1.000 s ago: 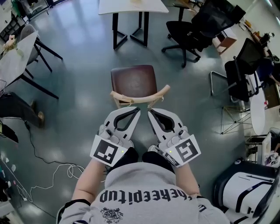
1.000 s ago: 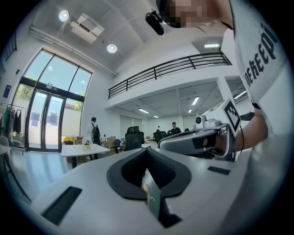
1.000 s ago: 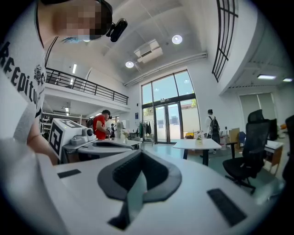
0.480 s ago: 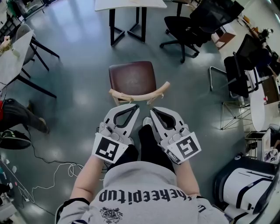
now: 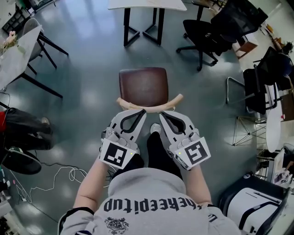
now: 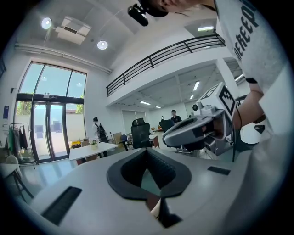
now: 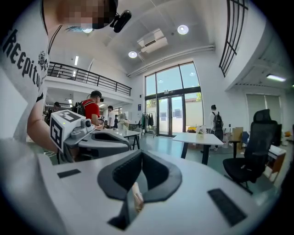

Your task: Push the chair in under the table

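While the left gripper and right gripper sit side by side, jaws pinched shut on its curved pale wooden backrest, the brown-seated chair stands well apart from the white black-legged table.

The left gripper has its jaws pressed together (a pale bit peeks out below), and the right gripper sits just beside it.

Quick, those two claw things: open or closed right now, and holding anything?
Left gripper: closed, gripping nothing, tip at the chair's backrest.
Right gripper: closed, gripping nothing, tip at the same backrest.
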### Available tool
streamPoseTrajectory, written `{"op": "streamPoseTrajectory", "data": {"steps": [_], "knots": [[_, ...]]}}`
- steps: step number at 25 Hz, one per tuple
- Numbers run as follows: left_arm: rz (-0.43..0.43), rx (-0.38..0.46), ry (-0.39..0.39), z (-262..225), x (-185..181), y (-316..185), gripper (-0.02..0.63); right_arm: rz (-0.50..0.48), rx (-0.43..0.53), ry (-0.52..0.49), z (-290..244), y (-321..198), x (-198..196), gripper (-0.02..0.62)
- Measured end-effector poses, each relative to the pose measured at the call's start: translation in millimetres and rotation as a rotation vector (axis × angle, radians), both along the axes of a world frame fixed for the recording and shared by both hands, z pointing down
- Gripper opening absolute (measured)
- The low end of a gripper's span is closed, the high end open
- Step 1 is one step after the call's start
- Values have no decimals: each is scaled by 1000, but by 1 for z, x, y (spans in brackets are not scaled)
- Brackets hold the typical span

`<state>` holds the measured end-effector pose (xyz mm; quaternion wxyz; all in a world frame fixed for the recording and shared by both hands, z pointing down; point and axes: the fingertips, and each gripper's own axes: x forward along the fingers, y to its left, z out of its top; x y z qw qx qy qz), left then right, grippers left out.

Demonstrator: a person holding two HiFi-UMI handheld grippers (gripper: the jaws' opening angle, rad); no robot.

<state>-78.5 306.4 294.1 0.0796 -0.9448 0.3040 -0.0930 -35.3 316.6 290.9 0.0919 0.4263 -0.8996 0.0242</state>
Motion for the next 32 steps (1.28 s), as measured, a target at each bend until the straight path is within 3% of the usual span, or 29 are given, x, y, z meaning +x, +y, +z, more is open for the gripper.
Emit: {"op": "streamPoseTrajectory", "data": {"steps": [9, 23, 32], "knots": [[-22, -13, -112, 41, 18, -38, 17, -99, -58, 52, 26, -45, 11, 14], [27, -90, -362, 116, 24, -74, 21, -270, -180, 284, 102, -76, 15, 77], [120, -170, -533, 173, 30, -74, 99, -358, -255, 428, 155, -77, 26, 115]]}}
